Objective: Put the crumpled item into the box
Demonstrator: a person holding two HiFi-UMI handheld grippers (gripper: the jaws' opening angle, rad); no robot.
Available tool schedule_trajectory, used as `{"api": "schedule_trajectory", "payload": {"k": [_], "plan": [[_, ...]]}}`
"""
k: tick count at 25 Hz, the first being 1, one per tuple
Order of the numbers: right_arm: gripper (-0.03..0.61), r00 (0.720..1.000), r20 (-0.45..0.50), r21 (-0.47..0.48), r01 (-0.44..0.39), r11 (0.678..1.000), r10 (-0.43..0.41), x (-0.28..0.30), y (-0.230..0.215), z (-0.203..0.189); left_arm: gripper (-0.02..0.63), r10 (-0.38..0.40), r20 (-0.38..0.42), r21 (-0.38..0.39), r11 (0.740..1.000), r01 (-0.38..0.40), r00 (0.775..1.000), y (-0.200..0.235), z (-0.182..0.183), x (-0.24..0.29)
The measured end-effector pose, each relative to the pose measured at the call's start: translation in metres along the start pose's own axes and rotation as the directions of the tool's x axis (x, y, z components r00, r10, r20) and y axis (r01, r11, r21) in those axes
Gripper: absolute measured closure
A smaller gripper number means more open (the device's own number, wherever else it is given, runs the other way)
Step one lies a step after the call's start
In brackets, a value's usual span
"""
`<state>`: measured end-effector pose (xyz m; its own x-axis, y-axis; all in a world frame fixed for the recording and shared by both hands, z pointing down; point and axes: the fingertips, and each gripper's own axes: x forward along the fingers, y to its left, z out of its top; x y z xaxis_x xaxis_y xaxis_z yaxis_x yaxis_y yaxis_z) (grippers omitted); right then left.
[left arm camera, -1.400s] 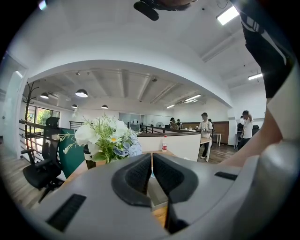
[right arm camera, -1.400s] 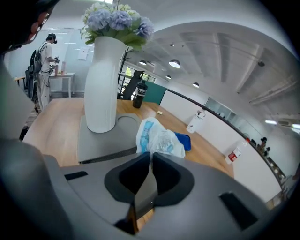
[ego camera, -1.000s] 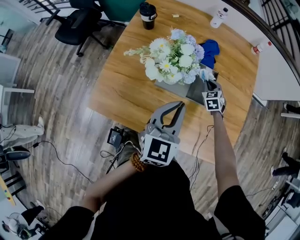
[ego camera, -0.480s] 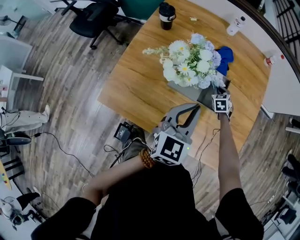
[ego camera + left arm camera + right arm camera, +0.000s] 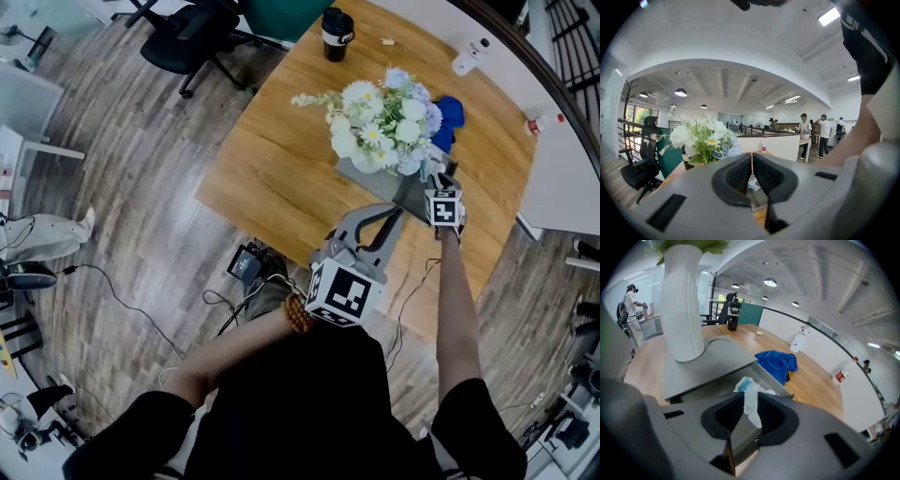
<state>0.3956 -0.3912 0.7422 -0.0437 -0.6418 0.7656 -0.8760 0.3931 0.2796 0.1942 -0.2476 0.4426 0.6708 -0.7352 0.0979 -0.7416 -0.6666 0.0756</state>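
Right gripper (image 5: 751, 398), jaws just opened, with the crumpled white-and-blue paper wad (image 5: 746, 386) loose between them over the open grey box (image 5: 774, 379). It is best withdrawn straight upward. Left gripper (image 5: 751, 165) is closed and empty.

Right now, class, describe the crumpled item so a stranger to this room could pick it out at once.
On the wooden table stands a grey box with a white vase of flowers on top. In its open compartment lies the crumpled item: white with a pale blue patch, unlike the solid blue cloth beside the box.
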Motion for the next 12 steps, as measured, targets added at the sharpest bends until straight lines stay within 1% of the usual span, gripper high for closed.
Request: {"api": "schedule_trajectory", "payload": {"k": [5,12], "plan": [[0.48,0.998,0.05,-0.003,0.027,1.0,-0.027,-0.022,-0.008,0.015,0.588,-0.005,0.021,0.003,1.0,0.005,1.0,-0.007,0.006,-0.002],[0.48,0.986,0.147,-0.024,0.078,0.997,-0.073,-0.063,-0.026,0.052,0.588,-0.009,0.065,0.012,1.0,0.008,0.998,-0.018,0.021,-0.005]]}}
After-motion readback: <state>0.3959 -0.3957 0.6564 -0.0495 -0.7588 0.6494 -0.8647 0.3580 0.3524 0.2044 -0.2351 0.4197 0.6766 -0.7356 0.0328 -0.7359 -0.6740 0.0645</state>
